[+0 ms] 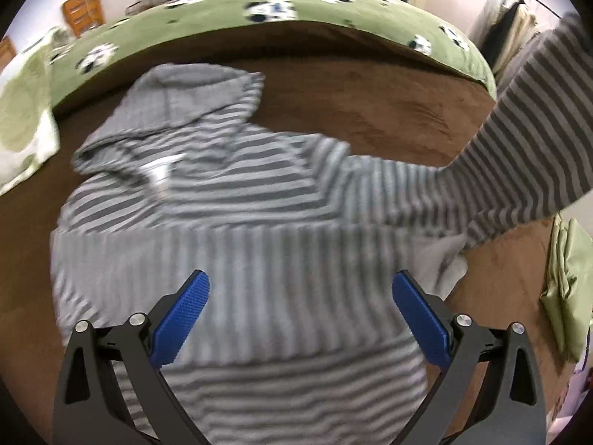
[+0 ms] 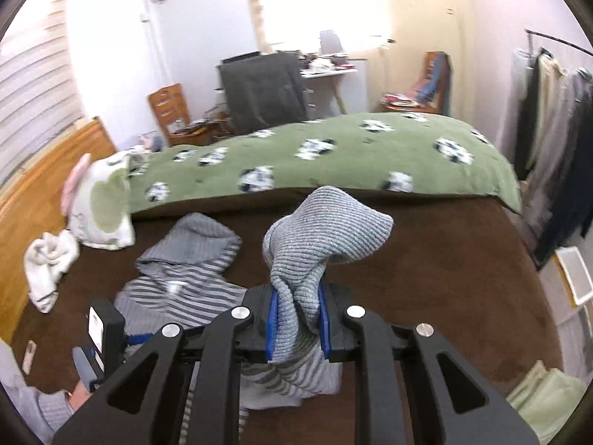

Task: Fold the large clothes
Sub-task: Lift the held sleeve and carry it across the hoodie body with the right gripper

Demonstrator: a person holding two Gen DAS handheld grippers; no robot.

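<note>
Right wrist view shows the right gripper (image 2: pixel 297 324) pinching a sleeve cuff (image 2: pixel 322 230) of the striped hoodie (image 2: pixel 185 278) at frame centre. Left wrist view has the left gripper (image 1: pixel 301 313) spread wide, empty, above the hoodie lying mid-frame on the brown bed (image 1: pixel 389 104).

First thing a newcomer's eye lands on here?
The grey striped hoodie spread on the brown blanket, hood toward the green panda-print duvet. The right gripper is shut on its sleeve cuff, lifted clear; the left gripper hangs open above the body.
</note>
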